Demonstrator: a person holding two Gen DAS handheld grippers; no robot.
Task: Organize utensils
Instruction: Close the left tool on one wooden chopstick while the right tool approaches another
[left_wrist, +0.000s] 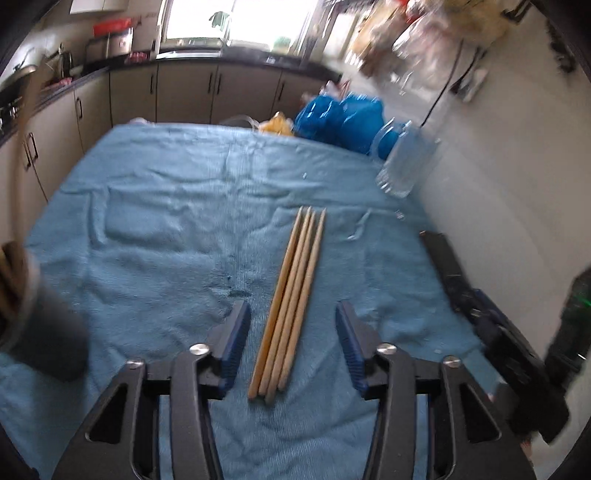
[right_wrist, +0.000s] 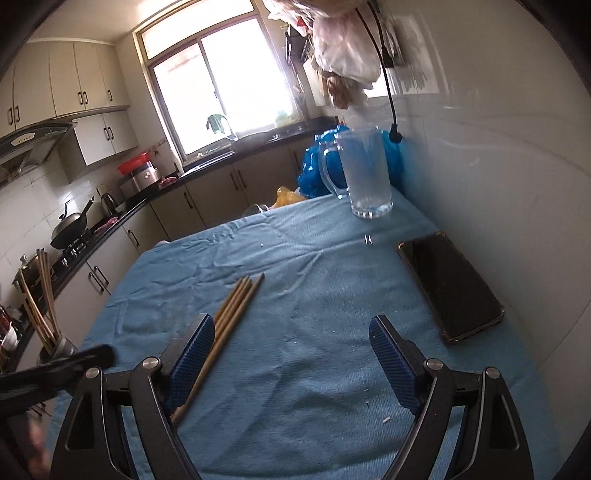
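we see a kitchen: a bright window (right_wrist: 221, 88) floods the room with daylight, beige cabinets (right_wrist: 77, 79) hang on the left wall, a dark counter (right_wrist: 229, 155) runs beneath, and a white wall (right_wrist: 498, 166) borders the blue-clothed tabletop (right_wrist: 314, 295).

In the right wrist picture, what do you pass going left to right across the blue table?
chopstick holder → chopsticks lying flat → glass mug → black phone
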